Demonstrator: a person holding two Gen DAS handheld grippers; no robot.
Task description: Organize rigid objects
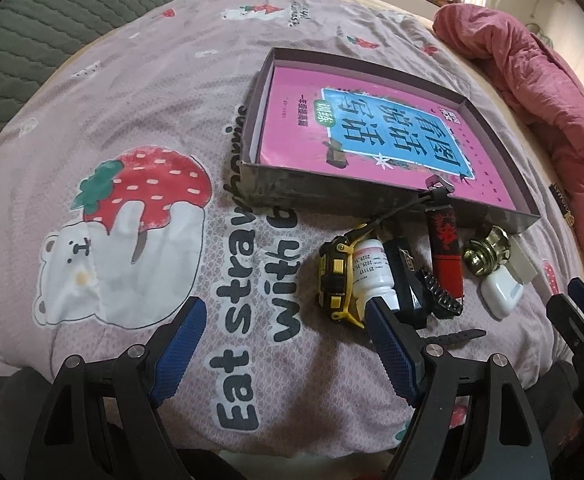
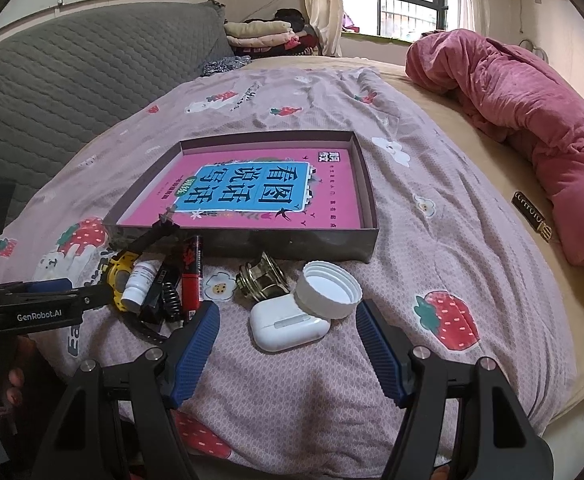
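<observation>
While both claws hang released and empty above the strawberry-print pink bedsheet [image 2: 432,216], the step in hand, as I judge it, is the first pick from the row of small items lying just in front of the shallow dark cardboard box [image 2: 366,184]. The right claw [image 2: 287,340], its blue pads spread wide, frames the white plastic earbud case [image 2: 287,326], with the white ribbed screw cap [image 2: 328,289] leaning against the case at its 1 o'clock. To do it well, I would take the cap first or close low on the case alone, so the cap does not tip off. The left claw [image 1: 285,334] sits open near the yellow-and-black tape measure [image 1: 336,280], which touches the white pill bottle [image 1: 372,272]; beside them lie a black rectangular case [image 1: 406,280], a black spring clip [image 1: 442,296] and a red-and-black flat bar [image 1: 446,248]. At 11 o'clock of the earbud case stands the brass knob [image 2: 261,280]. The box holds only a pink-and-blue printed book [image 2: 251,192], lying flat and covering nearly its whole floor; nothing else is inside yet.
</observation>
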